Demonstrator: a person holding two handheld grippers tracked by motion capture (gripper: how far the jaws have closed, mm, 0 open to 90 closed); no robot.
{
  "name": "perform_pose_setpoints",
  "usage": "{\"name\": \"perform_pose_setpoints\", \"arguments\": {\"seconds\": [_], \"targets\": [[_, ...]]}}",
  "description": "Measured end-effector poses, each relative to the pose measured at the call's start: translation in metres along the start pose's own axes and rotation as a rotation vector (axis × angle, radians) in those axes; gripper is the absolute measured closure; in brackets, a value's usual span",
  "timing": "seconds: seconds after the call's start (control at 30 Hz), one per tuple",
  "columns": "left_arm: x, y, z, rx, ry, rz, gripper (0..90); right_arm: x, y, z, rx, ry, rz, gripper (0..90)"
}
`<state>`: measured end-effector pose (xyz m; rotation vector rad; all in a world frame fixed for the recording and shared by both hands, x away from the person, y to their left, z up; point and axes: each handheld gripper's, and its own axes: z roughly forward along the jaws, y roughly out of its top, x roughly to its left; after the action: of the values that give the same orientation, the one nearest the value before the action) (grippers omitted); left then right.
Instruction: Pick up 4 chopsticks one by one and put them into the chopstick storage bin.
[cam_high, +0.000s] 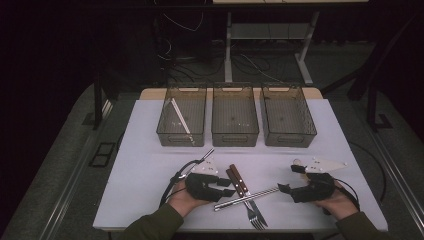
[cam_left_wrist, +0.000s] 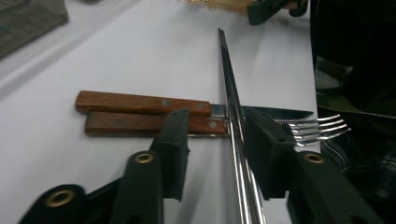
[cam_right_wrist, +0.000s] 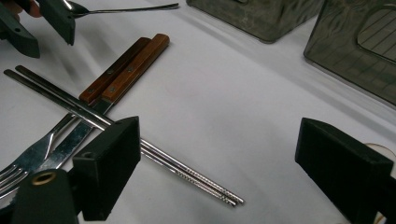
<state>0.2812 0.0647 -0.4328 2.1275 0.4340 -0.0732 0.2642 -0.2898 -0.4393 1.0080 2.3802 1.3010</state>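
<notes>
A pair of metal chopsticks (cam_high: 247, 196) lies slantwise across a knife and a fork with wooden handles (cam_high: 239, 181) near the table's front edge. My left gripper (cam_high: 227, 189) is low over the table at the chopsticks' left end. In the left gripper view the chopsticks (cam_left_wrist: 229, 84) run between its jaws, close to the right one, with a gap on the left side; the pads do not press. My right gripper (cam_high: 282, 187) stands wide open at the chopsticks' right end. In the right gripper view their textured tips (cam_right_wrist: 219, 196) lie on the table between its jaws, untouched.
Three translucent bins stand in a row at the back: the left bin (cam_high: 182, 116) holds pale chopsticks (cam_high: 179, 116), the middle (cam_high: 235, 115) and right (cam_high: 288, 116) bins look bare. A spoon (cam_right_wrist: 126, 8) lies behind the left gripper. The white table (cam_high: 150, 150) ends just before the hands.
</notes>
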Motion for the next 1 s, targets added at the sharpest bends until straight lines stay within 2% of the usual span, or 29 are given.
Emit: {"name": "perform_pose_setpoints", "arguments": {"seconds": [0.13, 0.2, 0.27, 0.37, 0.73, 1.0], "targets": [[-0.002, -0.001, 0.003, 0.03, -0.027, 0.002, 68.7, 0.001, 0.0, 0.002, 0.01, -0.002, -0.007, 14.0], [-0.003, -0.001, 0.005, 0.047, -0.035, 0.012, 71.3, 0.002, 0.0, 0.002, 0.013, -0.001, -0.012, 14.0], [-0.006, -0.002, 0.007, 0.063, -0.042, -0.001, 73.4, 0.003, 0.0, 0.003, 0.016, -0.003, -0.013, 14.0], [-0.007, -0.003, 0.009, 0.077, -0.049, 0.009, 75.9, 0.002, 0.0, 0.003, 0.019, -0.007, -0.014, 14.0], [-0.008, -0.004, 0.012, 0.108, -0.044, 0.026, 77.2, 0.003, 0.0, 0.005, 0.026, -0.012, -0.027, 14.0], [-0.012, -0.004, 0.012, 0.098, -0.042, 0.026, 76.2, 0.003, 0.0, 0.005, 0.026, -0.013, -0.026, 14.0]]}}
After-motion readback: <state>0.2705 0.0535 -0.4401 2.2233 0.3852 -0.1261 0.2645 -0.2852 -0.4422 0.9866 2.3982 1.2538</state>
